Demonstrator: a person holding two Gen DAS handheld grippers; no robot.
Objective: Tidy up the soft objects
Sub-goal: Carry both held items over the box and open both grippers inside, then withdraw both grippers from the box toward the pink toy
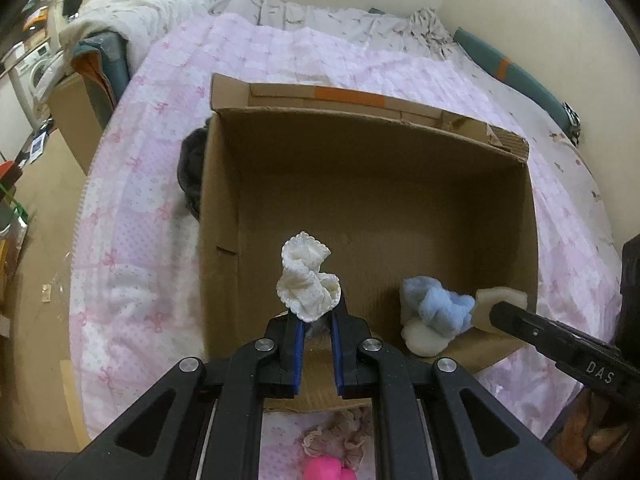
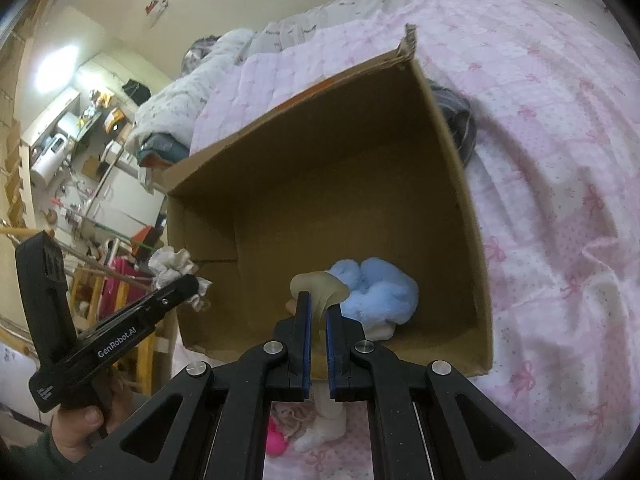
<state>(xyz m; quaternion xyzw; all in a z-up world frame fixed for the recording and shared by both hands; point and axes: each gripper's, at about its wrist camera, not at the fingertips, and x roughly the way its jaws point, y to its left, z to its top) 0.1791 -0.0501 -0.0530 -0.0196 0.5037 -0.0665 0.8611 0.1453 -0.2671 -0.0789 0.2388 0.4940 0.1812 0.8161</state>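
Observation:
An open cardboard box (image 1: 360, 152) sits on a pink quilted bed. My left gripper (image 1: 316, 314) is shut on a white frilly sock (image 1: 306, 284) and holds it above the box's near left part. It also shows in the right wrist view (image 2: 176, 266). My right gripper (image 2: 318, 304) is shut on a pale yellow sponge (image 2: 318, 286) over the box's near edge; the sponge shows in the left wrist view (image 1: 500, 300) too. A fluffy blue slipper (image 1: 436, 306) with a cream sole lies inside the box (image 2: 376, 288).
A dark garment (image 1: 192, 172) lies against the box's left outside wall. A pink ball (image 1: 328, 470) and a beige frilly cloth (image 1: 340, 438) lie on the quilt (image 1: 132, 216) below my grippers. A white sock (image 2: 328, 424) lies there too. Rumpled bedding is piled at the far end.

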